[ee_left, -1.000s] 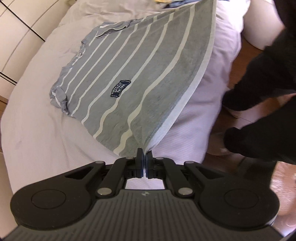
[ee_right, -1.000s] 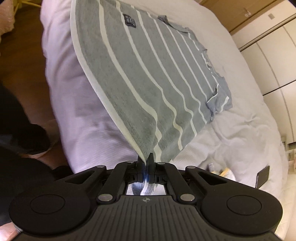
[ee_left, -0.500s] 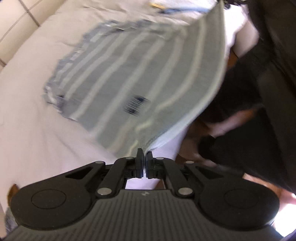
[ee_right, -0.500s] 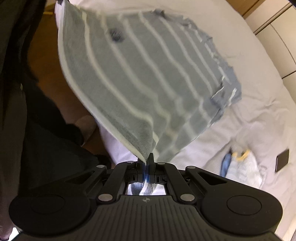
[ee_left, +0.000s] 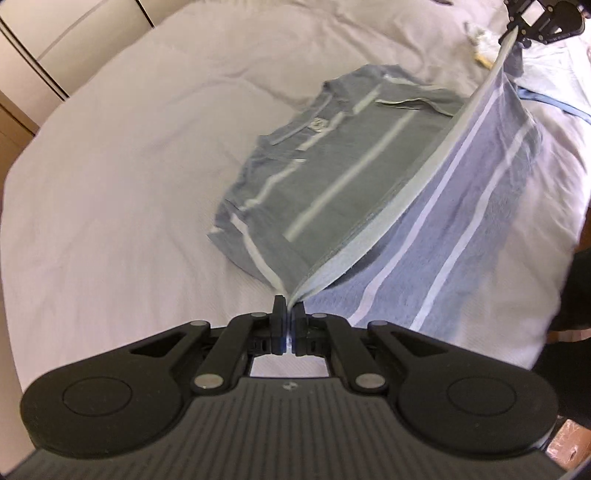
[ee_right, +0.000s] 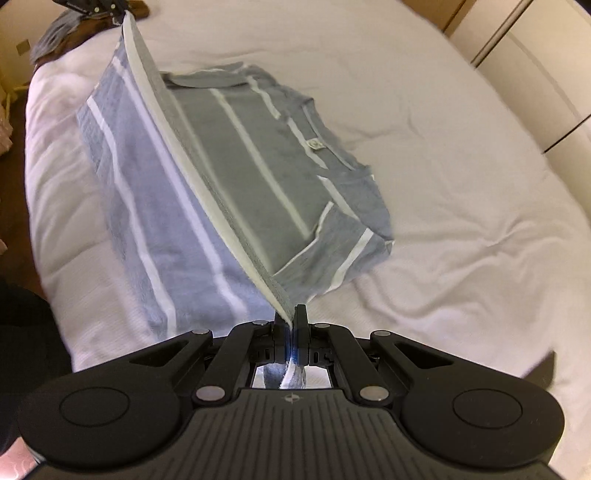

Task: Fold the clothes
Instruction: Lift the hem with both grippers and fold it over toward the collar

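A grey T-shirt with white stripes (ee_left: 343, 177) (ee_right: 258, 155) lies on the white bed, its collar end flat and its hem raised in a taut line. My left gripper (ee_left: 287, 306) is shut on one hem corner. My right gripper (ee_right: 291, 315) is shut on the other corner, with a bit of cloth showing behind its jaws. Each gripper shows small in the other's view: the right gripper (ee_left: 517, 23) at the top right, the left gripper (ee_right: 117, 14) at the top left. The lifted lower half hangs over the shirt's upper half.
The white bed sheet (ee_left: 129, 184) (ee_right: 461, 184) spreads wide around the shirt. Other pale clothes (ee_left: 546, 74) lie at the far right of the left wrist view. Cupboard doors (ee_right: 535, 70) stand beyond the bed. A dark flat object (ee_right: 543, 367) lies at the bed's right edge.
Both grippers have carried the hem up and over the bed toward the collar. The shirt's underside now faces outward, and the floor and person have mostly left view.
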Available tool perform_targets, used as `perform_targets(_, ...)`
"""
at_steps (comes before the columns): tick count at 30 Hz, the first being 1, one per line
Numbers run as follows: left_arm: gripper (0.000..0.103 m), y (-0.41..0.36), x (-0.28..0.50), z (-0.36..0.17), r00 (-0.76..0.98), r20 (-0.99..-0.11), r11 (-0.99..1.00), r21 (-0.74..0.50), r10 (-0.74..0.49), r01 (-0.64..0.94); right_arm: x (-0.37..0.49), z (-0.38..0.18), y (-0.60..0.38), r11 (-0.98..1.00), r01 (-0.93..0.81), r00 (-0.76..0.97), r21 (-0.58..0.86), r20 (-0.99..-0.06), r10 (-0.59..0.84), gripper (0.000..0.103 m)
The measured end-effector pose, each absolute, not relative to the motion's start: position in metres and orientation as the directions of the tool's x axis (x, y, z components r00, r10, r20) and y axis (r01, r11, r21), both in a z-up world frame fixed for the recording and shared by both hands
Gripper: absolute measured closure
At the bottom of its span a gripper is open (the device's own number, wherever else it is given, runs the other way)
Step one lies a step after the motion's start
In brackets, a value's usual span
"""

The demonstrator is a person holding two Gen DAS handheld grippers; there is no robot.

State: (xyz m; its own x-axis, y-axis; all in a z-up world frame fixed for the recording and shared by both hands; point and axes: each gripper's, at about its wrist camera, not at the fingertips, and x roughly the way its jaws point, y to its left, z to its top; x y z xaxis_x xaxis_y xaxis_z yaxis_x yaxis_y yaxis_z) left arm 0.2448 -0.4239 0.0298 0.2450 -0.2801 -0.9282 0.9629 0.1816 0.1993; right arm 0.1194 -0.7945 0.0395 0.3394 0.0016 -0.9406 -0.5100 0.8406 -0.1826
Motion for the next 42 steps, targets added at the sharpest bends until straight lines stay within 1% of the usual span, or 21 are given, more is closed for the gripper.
perform_targets(6,0.103,-0.463,0.318,-0.008,0.200,-0.946,0.234,0.140,-0.256,0.962,0.203,-0.010,-0.839,0.862,-0.498,0.262,-0.094,-0.964,0.046,0.103)
perform_targets(10,0.103,-0.480,0.349,-0.032,0.174,-0.952,0.233,0.115,-0.251,0.966,0.242,-0.034,-0.865,0.899,-0.435,0.223,-0.040,-0.973,0.065,0.103)
perform_targets(16,0.103,-0.493,0.391,-0.057,0.121,-0.955,0.239,0.055,-0.270,0.969,0.283,-0.057,-0.886,0.938,-0.346,0.199,-0.003,-0.977,0.070,0.103)
perform_targets(22,0.103,-0.501,0.415,-0.080,0.076,-0.956,0.227,0.010,-0.282,0.974,0.304,-0.089,-0.894,0.959,-0.282,0.177,0.010,-0.982,0.062,0.103)
perform_targets(29,0.102,-0.505,0.438,-0.085,0.043,-0.953,0.253,-0.037,-0.301,0.967,0.313,-0.097,-0.909,0.978,-0.205,0.187,0.031,-0.980,0.070,0.103)
perform_targets(35,0.102,-0.509,0.451,-0.099,0.028,-0.958,0.295,-0.060,-0.285,0.954,0.327,-0.108,-0.916,0.981,-0.189,0.179,0.041,-0.981,0.075,0.103)
perform_targets(37,0.098,-0.510,0.453,-0.106,0.042,-0.962,0.323,-0.050,-0.270,0.945,0.330,-0.114,-0.917,0.983,-0.183,0.181,0.035,-0.981,0.069,0.102)
perform_targets(38,0.096,-0.508,0.451,-0.105,0.054,-0.961,0.337,-0.042,-0.270,0.940,0.332,-0.116,-0.917,0.983,-0.178,0.183,0.030,-0.981,0.063,0.100)
perform_targets(39,0.091,-0.504,0.448,-0.101,0.066,-0.960,0.351,-0.035,-0.273,0.936,0.331,-0.116,-0.918,0.985,-0.168,0.191,0.024,-0.980,0.057,0.097)
perform_targets(40,0.089,-0.501,0.445,-0.098,0.079,-0.958,0.365,-0.028,-0.275,0.931,0.330,-0.115,-0.919,0.987,-0.157,0.198,0.019,-0.979,0.050,0.098)
perform_targets(41,0.089,-0.498,0.443,-0.095,0.092,-0.956,0.378,-0.021,-0.278,0.926,0.329,-0.114,-0.920,0.989,-0.146,0.206,0.013,-0.978,0.044,0.096)
perform_targets(42,0.089,-0.495,0.440,-0.091,0.105,-0.954,0.392,-0.014,-0.280,0.920,0.328,-0.114,-0.921,0.991,-0.135,0.214,0.008,-0.976,0.037,0.092)
